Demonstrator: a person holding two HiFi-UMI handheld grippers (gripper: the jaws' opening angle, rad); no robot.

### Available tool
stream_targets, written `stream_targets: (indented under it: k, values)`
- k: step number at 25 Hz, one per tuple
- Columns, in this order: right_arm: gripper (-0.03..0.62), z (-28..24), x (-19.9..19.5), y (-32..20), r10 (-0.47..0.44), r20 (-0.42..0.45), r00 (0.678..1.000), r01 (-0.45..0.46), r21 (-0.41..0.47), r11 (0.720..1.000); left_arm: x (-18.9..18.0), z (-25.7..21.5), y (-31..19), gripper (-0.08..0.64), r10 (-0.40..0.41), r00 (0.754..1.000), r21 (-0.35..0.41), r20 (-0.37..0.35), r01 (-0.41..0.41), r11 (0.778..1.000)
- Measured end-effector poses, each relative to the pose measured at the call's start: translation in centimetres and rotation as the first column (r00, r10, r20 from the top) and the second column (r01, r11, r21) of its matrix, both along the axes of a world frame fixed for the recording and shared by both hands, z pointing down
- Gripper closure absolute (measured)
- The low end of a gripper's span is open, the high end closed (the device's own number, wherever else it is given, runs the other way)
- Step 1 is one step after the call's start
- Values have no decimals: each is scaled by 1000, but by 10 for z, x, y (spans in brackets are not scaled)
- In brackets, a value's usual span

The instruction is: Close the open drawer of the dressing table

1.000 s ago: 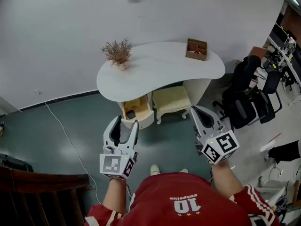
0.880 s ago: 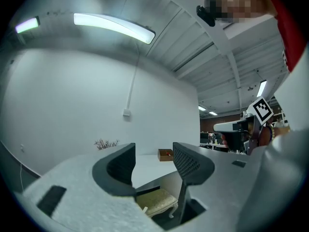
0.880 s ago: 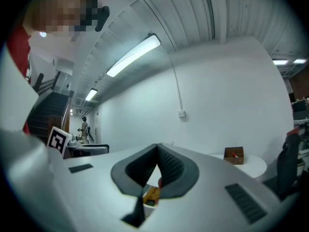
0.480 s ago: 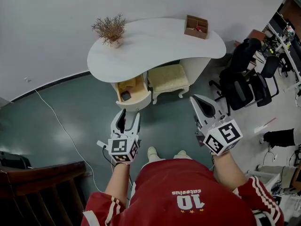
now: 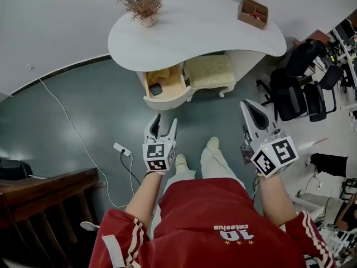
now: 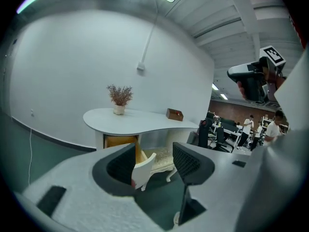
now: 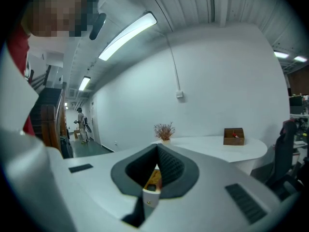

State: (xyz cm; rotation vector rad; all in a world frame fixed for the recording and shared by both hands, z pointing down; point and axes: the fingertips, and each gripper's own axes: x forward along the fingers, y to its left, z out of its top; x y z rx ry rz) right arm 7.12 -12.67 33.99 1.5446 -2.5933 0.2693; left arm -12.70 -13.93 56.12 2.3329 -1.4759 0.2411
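The white dressing table (image 5: 212, 29) stands against the wall, and its wooden drawer (image 5: 165, 86) is pulled out with a dark item inside. My left gripper (image 5: 163, 122) hangs open just short of the drawer's white front, with nothing between its jaws. In the left gripper view that gripper (image 6: 153, 151) frames the drawer (image 6: 123, 141) between its jaws. My right gripper (image 5: 250, 108) is held off to the right over the floor, shut and empty. In the right gripper view the right gripper (image 7: 157, 148) shows a sliver of the drawer (image 7: 153, 178) below its closed tips.
A cushioned stool (image 5: 210, 71) is tucked under the table beside the drawer. On the tabletop are a dried plant (image 5: 143, 2) and a wooden box (image 5: 252, 13). A power strip with cable (image 5: 121, 148) lies on the floor at the left. Office chairs (image 5: 295, 94) stand right, a wooden railing (image 5: 44, 197) lower left.
The table and drawer have slid up the head view and the person's feet have come into sight. The left gripper sits higher in frame. Neither gripper's jaws have changed.
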Motion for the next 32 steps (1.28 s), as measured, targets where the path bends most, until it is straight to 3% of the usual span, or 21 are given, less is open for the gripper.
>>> stream_targets:
  k: [9,13,19,26,32]
  values:
    - [586,64,4,-55,-48,22,999,50,-90,995,13,76,-22,330,-58,997,-125,41,63,990]
    - [586,74,-2,-80,-123,32,992,126,-103,987,12,117,-37,330,-133,991,-206,20,134,969]
    - [586,93,-6,-126,-183,44,982,188,-132,973,7,179,-57,325,-207,977,-294,58,215,931]
    - [586,134,-17,-142,-250,31,968,252,-174,952,11,238,-78,331,-160,979,-335,129,195,922]
    - [586,157,2,-142,-225,25,974,225,-218,950,11,276,-87,339,-196,970,-406,143,238,882]
